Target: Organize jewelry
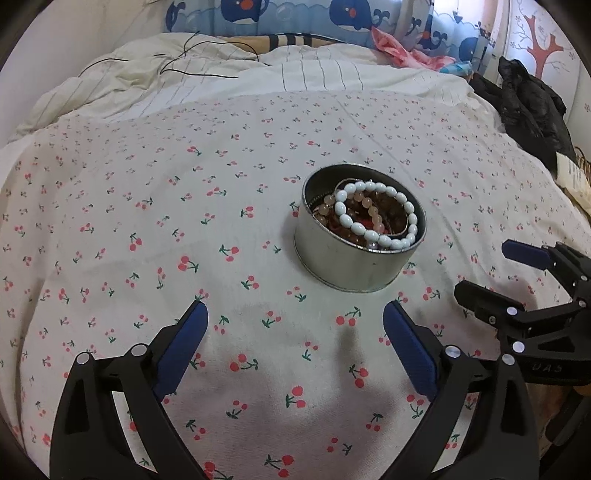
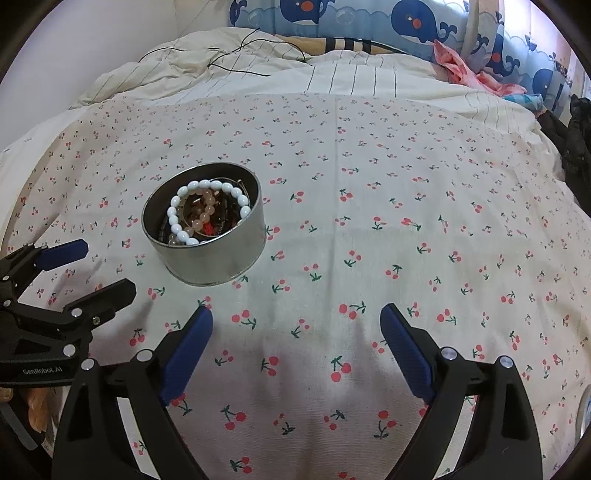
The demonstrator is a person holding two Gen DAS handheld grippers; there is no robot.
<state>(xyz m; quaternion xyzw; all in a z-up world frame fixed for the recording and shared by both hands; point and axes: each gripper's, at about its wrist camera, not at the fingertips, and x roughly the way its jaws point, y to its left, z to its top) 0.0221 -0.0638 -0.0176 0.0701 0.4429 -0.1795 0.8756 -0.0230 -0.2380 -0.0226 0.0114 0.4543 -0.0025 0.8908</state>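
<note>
My two tongs hover over a bed spread with a cherry-print sheet (image 1: 155, 206), both pointing down at the cloth. My left tongs (image 1: 295, 321) stand wide open, blue pads apart, with only bare sheet between them. My right tongs (image 2: 296, 325) stand just as wide, and nothing lies between their pads either.

A round metal tin (image 1: 354, 258) sits upright on the sheet, between the two tools and a little beyond their tips. Seen from the left tongs, it is ahead and slightly to the right; seen from the right tongs, the tin (image 2: 212, 254) is ahead and to the left. Neither tool touches it.

The jewelry is all in the tin. A bracelet of white oval beads (image 1: 380, 210) lies on top, curling round the inside wall, over a strand of pale pink beads (image 1: 369, 212) and a tangle of dark brown and red pieces that I cannot tell apart.

Each tool shows in the other's view: my right tongs (image 1: 491, 269) at the right edge of the left camera, my left tongs (image 2: 99, 266) at the left edge of the right camera, both with fingers spread.

Beyond the sheet lie a rumpled striped quilt (image 1: 258, 81) with a thin black cord (image 1: 192, 72) across it, and whale-print pillows (image 1: 295, 18) by the wall.
</note>
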